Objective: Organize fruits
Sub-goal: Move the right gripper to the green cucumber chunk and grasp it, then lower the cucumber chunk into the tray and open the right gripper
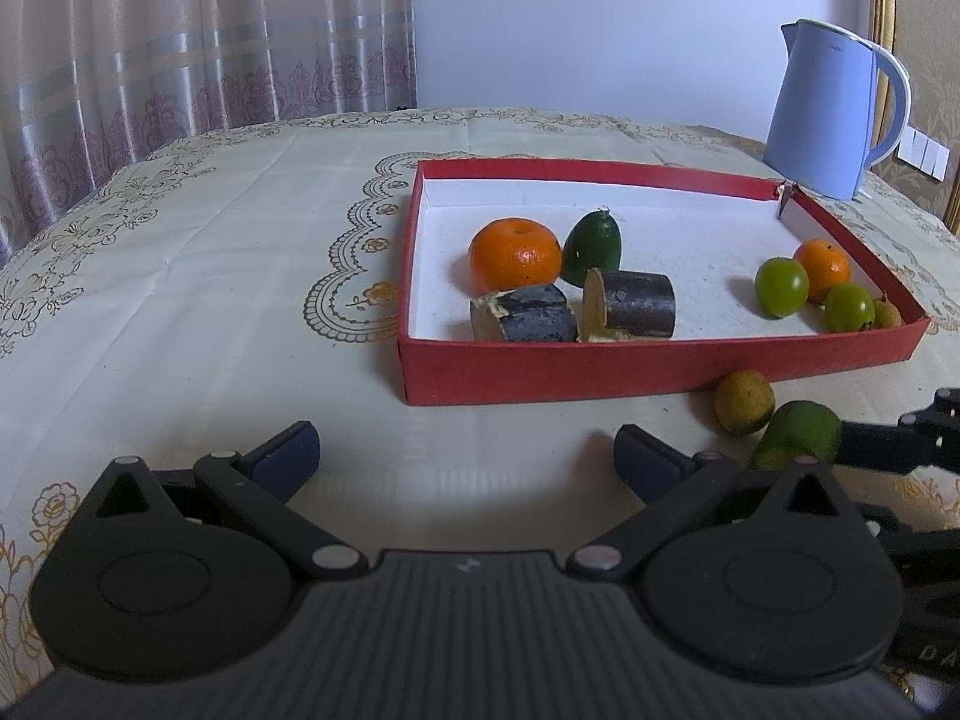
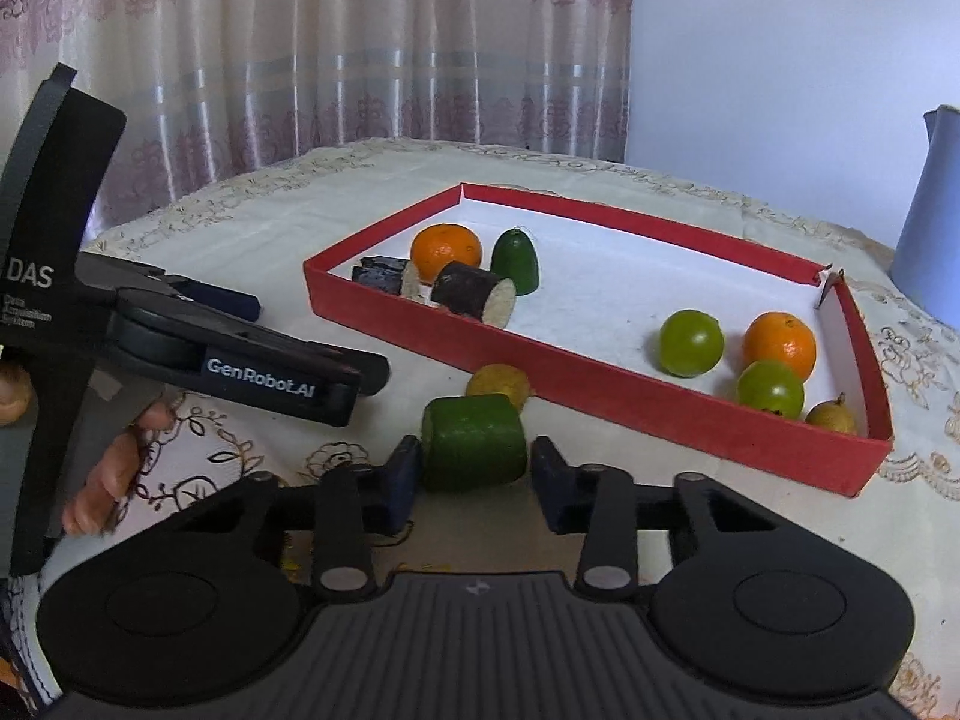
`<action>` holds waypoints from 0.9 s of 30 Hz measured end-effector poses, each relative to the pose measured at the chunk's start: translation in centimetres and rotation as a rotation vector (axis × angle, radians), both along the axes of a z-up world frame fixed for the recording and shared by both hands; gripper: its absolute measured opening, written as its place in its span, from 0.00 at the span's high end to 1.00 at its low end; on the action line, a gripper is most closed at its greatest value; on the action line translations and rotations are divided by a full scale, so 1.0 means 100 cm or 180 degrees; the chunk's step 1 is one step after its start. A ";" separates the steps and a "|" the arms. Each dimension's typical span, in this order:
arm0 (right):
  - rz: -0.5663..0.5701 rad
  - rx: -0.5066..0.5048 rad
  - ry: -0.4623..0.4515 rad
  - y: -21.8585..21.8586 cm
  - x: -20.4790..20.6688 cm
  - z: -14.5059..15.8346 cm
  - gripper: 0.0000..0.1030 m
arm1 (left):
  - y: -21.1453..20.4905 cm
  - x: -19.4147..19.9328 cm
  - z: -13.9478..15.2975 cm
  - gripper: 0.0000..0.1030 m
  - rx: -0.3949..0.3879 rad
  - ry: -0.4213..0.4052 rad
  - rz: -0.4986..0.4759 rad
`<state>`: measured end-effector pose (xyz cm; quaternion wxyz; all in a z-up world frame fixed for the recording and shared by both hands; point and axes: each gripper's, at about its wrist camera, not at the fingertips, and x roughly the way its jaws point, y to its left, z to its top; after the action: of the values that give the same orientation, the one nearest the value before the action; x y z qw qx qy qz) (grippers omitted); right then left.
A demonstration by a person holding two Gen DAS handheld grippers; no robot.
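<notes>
My right gripper (image 2: 474, 471) is shut on a short green cylinder of fruit (image 2: 474, 450) that rests on the tablecloth just in front of the red box (image 2: 600, 408). A yellow-brown round fruit (image 2: 498, 381) lies between that piece and the box wall. Inside the box are two oranges (image 2: 445, 251), a dark green fruit (image 2: 516, 261), two dark cane pieces (image 2: 474, 297) and small green fruits (image 2: 690, 342). My left gripper (image 1: 465, 456) hovers open over bare cloth before the box (image 1: 660, 372), with nothing between its fingers. The green cylinder (image 1: 801, 435) shows at its right.
A blue kettle (image 1: 834, 114) stands behind the box's far right corner. Curtains hang behind the table's far edge. A person's hand (image 2: 120, 456) holds the left gripper at the left of the right wrist view. Patterned tablecloth (image 1: 210, 300) stretches left of the box.
</notes>
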<state>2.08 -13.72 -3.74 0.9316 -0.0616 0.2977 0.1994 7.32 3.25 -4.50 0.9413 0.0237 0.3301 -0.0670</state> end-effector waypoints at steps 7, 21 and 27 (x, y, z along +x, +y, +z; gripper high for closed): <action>-0.0107 0.0069 -0.0104 -0.001 -0.008 0.003 0.69 | 0.000 0.000 0.000 0.00 -0.0001 0.0000 0.0000; -0.0396 -0.0207 -0.0599 -0.017 0.019 0.047 0.69 | 0.000 0.000 0.000 0.00 -0.0002 -0.0001 0.0000; -0.0556 -0.0396 -0.0559 -0.006 0.071 0.050 0.69 | 0.000 0.000 0.000 0.00 -0.0001 -0.0001 0.0000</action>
<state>9.17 -14.31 1.23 0.9622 -0.1104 0.2311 0.0925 7.34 3.23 -4.51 0.9413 0.0236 0.3299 -0.0671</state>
